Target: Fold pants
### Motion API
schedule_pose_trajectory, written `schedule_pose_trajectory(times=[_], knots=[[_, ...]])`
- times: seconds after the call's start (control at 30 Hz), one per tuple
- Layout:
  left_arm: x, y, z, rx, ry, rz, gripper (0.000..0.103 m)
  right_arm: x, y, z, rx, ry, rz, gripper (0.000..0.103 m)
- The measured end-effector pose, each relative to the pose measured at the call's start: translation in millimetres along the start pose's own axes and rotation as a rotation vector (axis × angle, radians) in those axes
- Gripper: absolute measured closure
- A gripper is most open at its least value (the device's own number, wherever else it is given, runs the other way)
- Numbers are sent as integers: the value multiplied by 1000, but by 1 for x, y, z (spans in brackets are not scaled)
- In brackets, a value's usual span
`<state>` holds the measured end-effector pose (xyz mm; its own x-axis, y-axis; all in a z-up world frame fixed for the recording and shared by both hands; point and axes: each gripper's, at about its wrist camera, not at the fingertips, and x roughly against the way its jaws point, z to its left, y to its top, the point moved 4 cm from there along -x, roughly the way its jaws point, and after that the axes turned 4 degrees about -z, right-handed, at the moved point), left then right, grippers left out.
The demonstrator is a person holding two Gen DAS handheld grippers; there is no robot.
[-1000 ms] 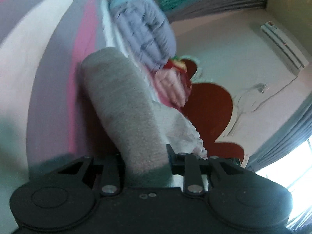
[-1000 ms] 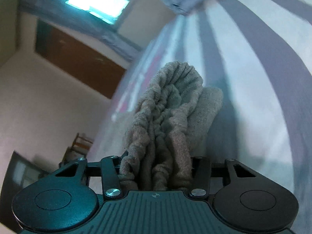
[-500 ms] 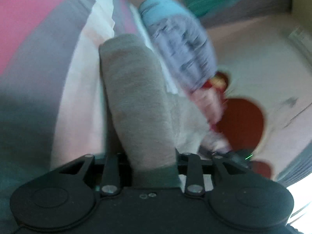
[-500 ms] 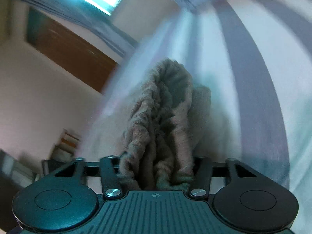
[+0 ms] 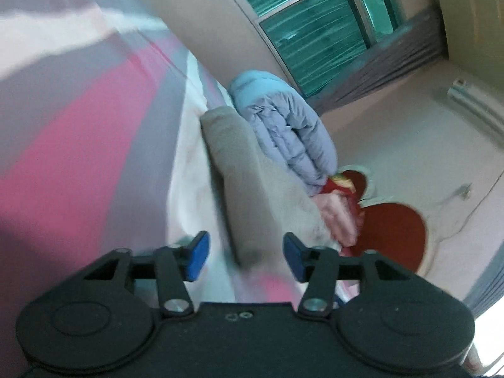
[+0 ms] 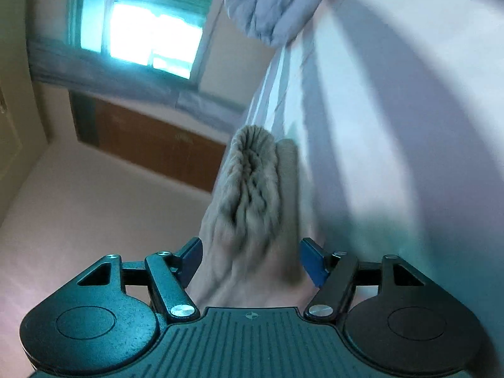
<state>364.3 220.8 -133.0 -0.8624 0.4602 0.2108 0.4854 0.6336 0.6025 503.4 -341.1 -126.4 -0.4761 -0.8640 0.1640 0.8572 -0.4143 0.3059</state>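
The grey-beige pants [image 5: 242, 182] lie folded on the striped bed sheet [image 5: 94, 145]. In the left wrist view a smooth folded edge runs away from my left gripper [image 5: 245, 260], which is open, its blue pads apart on either side of the cloth. In the right wrist view the gathered waistband of the pants [image 6: 252, 182] lies just ahead of my right gripper [image 6: 250, 260], which is also open with both pads clear of the fabric.
A rolled blue-grey quilt [image 5: 283, 129] lies beyond the pants, also in the right wrist view [image 6: 271, 3]. Red and pink clothes [image 5: 340, 208] sit beside it. The sheet [image 6: 393, 126] stretches to the right. Windows, a wooden cabinet [image 6: 151, 141] and walls surround the bed.
Both grippers were shut on the pants one second ago. Both have now opened and let the pants go, and both have drawn back a little from the cloth.
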Motion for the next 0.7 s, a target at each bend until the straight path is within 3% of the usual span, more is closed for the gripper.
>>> schedule_pose_trajectory(times=[0.13, 0.27, 0.37, 0.43, 0.5, 0.6, 0.7], knots=[[43, -33, -37, -150, 127, -26, 5, 69, -61, 25, 140, -119, -51, 34], [75, -67, -65, -253, 294, -40, 6, 109, -130, 59, 261, -216, -59, 0], [96, -89, -90, -318, 365, -10, 6, 122, -179, 90, 395, -339, -60, 0], [108, -98, -114, -352, 357, 11, 6, 134, -202, 111, 431, -400, -112, 0], [124, -112, -144, -393, 346, -35, 6, 141, -214, 141, 526, -492, -189, 0], [140, -142, -178, -494, 402, -86, 6, 162, -248, 167, 605, -512, -279, 0], [156, -166, -212, -615, 374, -154, 6, 162, -282, 192, 754, -545, -323, 0]])
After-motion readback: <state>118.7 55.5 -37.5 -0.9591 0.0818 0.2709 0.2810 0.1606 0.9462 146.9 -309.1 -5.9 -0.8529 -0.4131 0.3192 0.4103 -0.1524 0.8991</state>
